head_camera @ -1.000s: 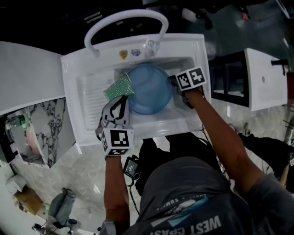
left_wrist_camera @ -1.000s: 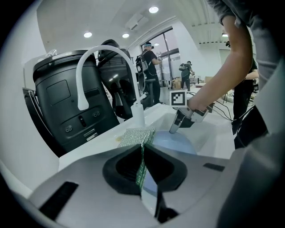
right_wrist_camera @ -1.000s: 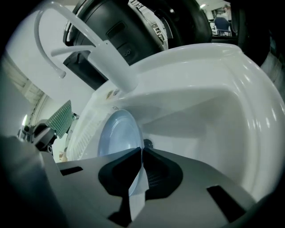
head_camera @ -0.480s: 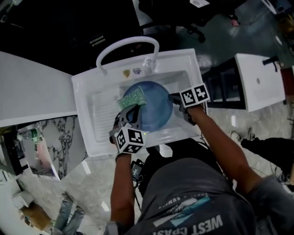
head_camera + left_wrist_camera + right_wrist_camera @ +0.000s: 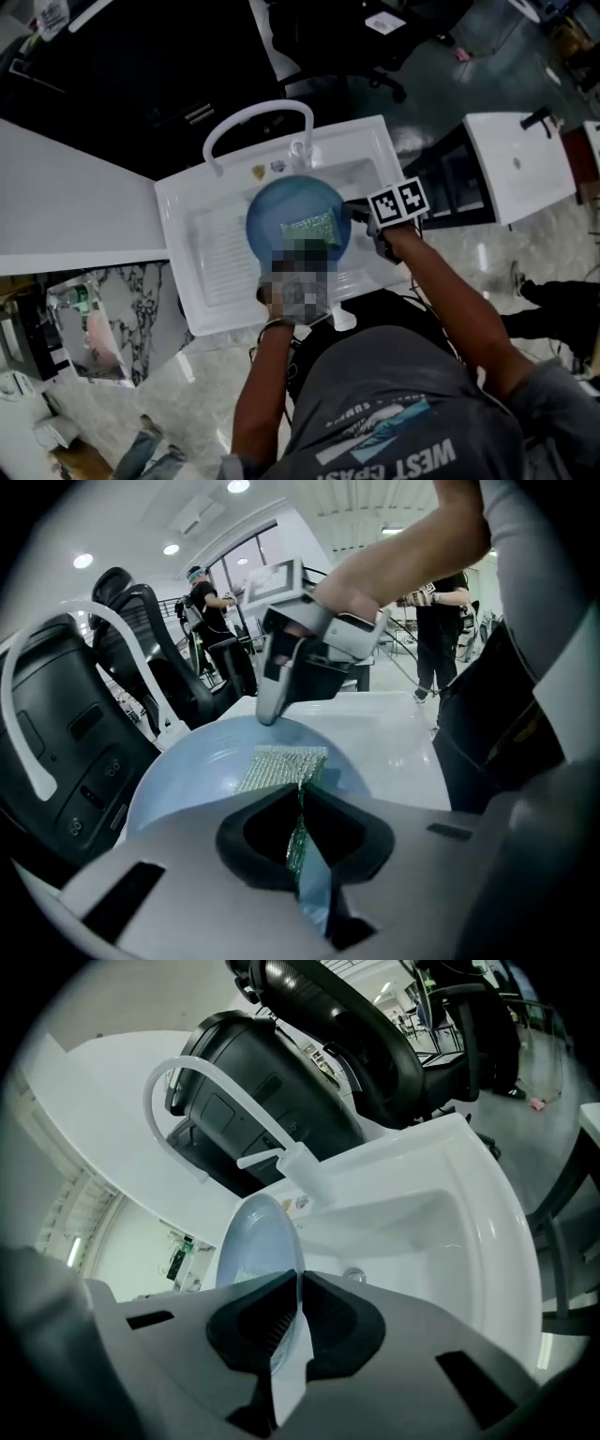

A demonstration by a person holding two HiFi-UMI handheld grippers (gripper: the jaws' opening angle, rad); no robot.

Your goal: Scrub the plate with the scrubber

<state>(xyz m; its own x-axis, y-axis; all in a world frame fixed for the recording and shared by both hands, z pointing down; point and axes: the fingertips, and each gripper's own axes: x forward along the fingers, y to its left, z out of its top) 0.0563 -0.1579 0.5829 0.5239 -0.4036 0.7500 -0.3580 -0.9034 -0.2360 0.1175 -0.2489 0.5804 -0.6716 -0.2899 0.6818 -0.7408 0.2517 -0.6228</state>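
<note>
One plate [image 5: 281, 211], one scrubber [image 5: 312, 228], one sink [image 5: 217, 258].
Right tool [image 5: 298, 1288] grips plate rim over sink; left tool [image 5: 301, 808] grips scrubber against plate face.

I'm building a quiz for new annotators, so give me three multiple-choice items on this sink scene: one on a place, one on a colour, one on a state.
1. The scrubber is: A flat on the plate's face; B hanging clear of it; C beneath it.
2. The plate is: A white; B blue; C red.
3. The right gripper is: A open and empty; B shut on the plate's rim; C shut on the scrubber.
Answers: 1 A, the green pad lies on the blue face in the head view; 2 B, it is plainly blue in every view; 3 B, its jaws pinch the rim edge-on.
</note>
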